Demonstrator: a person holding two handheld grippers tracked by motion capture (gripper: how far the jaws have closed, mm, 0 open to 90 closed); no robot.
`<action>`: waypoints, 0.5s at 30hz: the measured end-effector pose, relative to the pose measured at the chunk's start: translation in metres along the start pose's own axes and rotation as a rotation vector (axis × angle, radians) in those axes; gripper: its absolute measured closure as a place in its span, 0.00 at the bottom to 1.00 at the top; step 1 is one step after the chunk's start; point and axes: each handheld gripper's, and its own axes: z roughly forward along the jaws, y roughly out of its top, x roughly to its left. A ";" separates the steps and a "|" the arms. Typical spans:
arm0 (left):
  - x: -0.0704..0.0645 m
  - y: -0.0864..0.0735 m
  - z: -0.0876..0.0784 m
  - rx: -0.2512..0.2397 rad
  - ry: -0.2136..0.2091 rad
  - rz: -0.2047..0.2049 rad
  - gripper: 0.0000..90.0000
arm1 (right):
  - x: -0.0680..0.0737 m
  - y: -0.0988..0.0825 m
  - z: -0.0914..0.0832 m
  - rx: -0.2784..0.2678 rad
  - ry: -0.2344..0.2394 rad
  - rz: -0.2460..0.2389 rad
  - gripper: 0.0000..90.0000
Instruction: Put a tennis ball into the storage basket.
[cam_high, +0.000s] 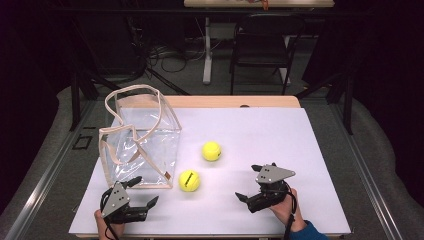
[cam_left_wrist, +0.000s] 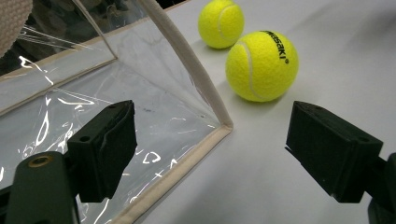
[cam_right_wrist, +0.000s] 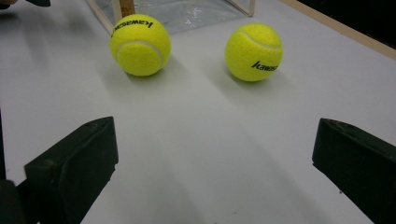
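Note:
Two yellow tennis balls lie on the white table top (cam_high: 260, 135): the near ball (cam_high: 189, 180) (cam_left_wrist: 261, 65) (cam_right_wrist: 139, 44) beside the bag's front corner, the far ball (cam_high: 211, 151) (cam_left_wrist: 221, 23) (cam_right_wrist: 253, 52) a little behind it. A clear plastic tote bag (cam_high: 142, 145) (cam_left_wrist: 93, 107) with beige trim and handles stands at the left. My left gripper (cam_high: 143, 193) (cam_left_wrist: 210, 154) is open at the front left, its jaws on either side of the bag's bottom corner. My right gripper (cam_high: 250, 182) (cam_right_wrist: 210, 168) is open at the front right, aimed at both balls, holding nothing.
The table's wooden far edge (cam_high: 235, 101) shows behind the white top. Beyond it stand a dark folding chair (cam_high: 262, 45) and a white desk leg (cam_high: 206, 50) with cables on the floor. Bare white surface lies between the grippers and to the right of the balls.

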 end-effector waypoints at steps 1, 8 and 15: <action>0.000 0.000 0.000 0.000 0.000 0.000 0.18 | 0.000 0.001 0.001 0.002 0.003 -0.001 0.00; 0.001 0.001 0.002 -0.001 -0.006 0.007 0.18 | 0.002 0.013 0.012 0.017 0.031 -0.007 0.00; 0.000 0.001 0.004 0.004 -0.011 0.012 0.18 | 0.005 0.020 0.021 0.025 0.052 -0.019 0.00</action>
